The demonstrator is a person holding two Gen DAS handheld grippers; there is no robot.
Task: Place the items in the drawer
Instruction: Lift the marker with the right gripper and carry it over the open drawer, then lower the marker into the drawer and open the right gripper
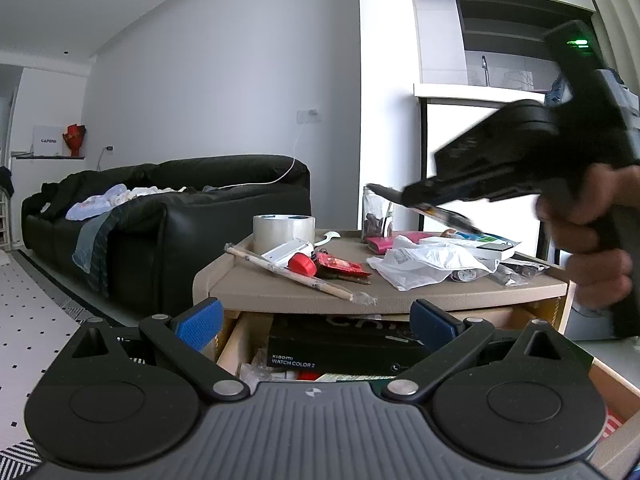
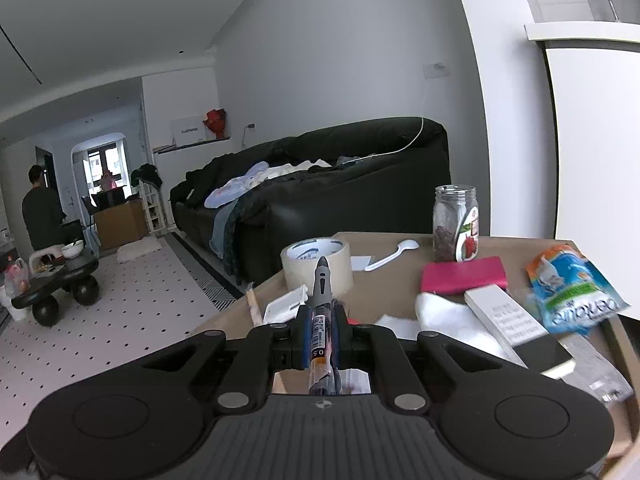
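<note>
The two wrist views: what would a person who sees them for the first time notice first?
First, the pen clamped lengthwise in the right gripper, above the cluttered table top. Next, the open left gripper in front of the open drawer under that top, where a black watch box lies. Behind stands a black sofa.

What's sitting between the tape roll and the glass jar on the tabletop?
A white plastic spoon lies on the tabletop between the tape roll and the glass jar, clearest in the right wrist view.
</note>
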